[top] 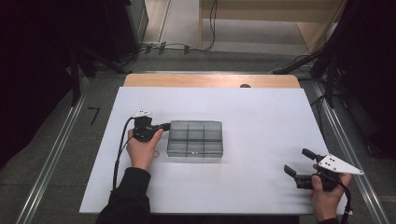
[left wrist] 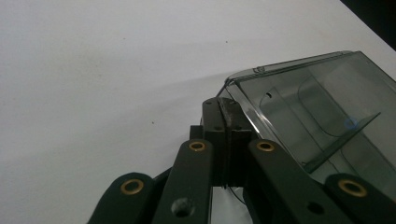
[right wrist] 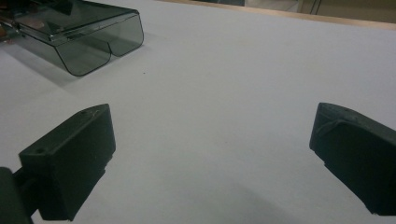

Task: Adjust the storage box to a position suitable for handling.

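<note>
— At the box's left edge, what is held by the left gripper (top: 161,126)?

— Its jaws are seen pressed together on the thin rim of the smoky plastic organizer box (top: 195,138), at a corner. From the left gripper view, a lip of the lid seems to be what is pinched, though that cannot be settled from this angle.

— And the right gripper (top: 299,166)?

— It is held well apart from the box, near the table's right edge, with its jaws spread wide and nothing between them.

— Where is the box placed?

— It lies flat on the white table (top: 261,121), left of centre, with inner dividers visible through its tinted walls. No contents can be made out.

— How is it likely to handle?

— It is judged light, stiff and smooth, so sliding on the tabletop is to be expected when one side is pulled. Thin plastic of this kind may flex or crack under hard pinching. A hold on the rim or lip is preferred, with the opposite side steadied by the free gripper.
</note>
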{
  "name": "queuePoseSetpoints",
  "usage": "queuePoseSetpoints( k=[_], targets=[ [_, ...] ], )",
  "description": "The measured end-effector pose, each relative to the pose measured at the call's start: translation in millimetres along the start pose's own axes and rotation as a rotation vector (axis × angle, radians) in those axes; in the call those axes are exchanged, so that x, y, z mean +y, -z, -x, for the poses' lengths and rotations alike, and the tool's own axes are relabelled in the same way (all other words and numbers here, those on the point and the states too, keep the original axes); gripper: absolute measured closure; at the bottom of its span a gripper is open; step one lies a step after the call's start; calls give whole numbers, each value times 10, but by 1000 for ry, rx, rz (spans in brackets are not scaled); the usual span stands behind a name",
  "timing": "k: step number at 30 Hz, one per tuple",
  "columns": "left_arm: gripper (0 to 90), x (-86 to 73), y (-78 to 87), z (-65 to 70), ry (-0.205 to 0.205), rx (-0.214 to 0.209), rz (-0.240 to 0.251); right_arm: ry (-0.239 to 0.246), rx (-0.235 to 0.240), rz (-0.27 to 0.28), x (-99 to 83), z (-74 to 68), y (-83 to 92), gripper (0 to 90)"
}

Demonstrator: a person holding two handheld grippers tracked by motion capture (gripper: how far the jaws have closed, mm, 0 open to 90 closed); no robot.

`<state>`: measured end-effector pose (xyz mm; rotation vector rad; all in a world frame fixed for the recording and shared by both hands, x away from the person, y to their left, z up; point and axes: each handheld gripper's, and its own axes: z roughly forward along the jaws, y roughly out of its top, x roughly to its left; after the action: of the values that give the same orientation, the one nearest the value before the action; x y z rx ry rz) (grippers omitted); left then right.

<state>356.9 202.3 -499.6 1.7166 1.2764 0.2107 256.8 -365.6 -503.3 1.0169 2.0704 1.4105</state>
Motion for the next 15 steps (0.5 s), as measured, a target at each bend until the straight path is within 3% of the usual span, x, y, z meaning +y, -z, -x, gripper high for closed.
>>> queuePoseSetpoints(
  k=[15],
  targets=[
    [897,-15,-89,146,-23,-43,-11,1,1,-3,1,-2,-3,0]
  ],
)
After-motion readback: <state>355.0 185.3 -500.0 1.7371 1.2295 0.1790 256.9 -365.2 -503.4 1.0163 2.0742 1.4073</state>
